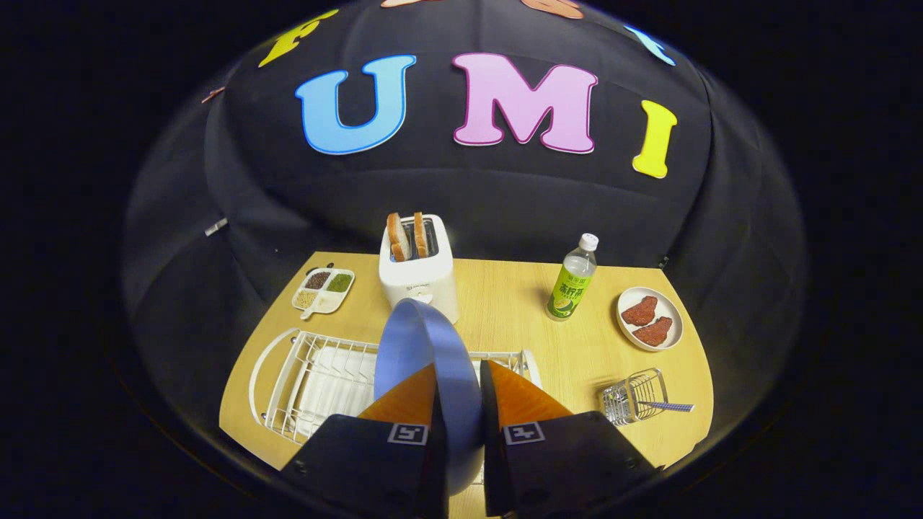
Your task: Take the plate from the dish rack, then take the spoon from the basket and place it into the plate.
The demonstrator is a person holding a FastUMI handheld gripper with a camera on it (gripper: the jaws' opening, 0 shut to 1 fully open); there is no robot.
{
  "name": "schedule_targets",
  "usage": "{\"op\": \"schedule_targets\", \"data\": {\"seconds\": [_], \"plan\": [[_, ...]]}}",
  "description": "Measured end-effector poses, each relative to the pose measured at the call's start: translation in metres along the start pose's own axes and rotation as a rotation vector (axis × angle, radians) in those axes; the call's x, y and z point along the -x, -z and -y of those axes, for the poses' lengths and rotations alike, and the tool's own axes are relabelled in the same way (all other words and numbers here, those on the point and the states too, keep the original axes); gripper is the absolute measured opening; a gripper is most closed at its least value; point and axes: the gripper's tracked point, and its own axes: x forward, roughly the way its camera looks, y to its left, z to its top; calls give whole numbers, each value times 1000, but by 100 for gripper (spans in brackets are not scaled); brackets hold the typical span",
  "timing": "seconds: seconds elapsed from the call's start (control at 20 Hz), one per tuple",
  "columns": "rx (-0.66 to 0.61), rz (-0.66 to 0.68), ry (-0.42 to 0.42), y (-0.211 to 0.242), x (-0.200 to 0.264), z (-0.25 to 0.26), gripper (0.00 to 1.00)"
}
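The bottle (572,278) label and toaster (420,268) mark are too small to read.

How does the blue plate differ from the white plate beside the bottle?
The blue plate stands on edge, clamped between the gripper fingers above the dish rack; the white plate lies flat on the table. The blue plate is bare; the white plate carries two reddish pieces. Both are round.

Smooth matt plate (425,346); wire dish rack (317,375); wire-mesh metal basket (633,396); pale wood-grain table (505,317).
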Motion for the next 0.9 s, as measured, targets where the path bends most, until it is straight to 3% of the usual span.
{"op": "schedule_targets", "data": {"seconds": [0.3,0.55,0.75,0.9], "plan": [[-2,97,-16,-9,69,79,23],[-155,38,-108,51,113,135,23],[-281,-27,-131,106,125,197,23],[-379,-107,-201,151,125,229,23]]}}
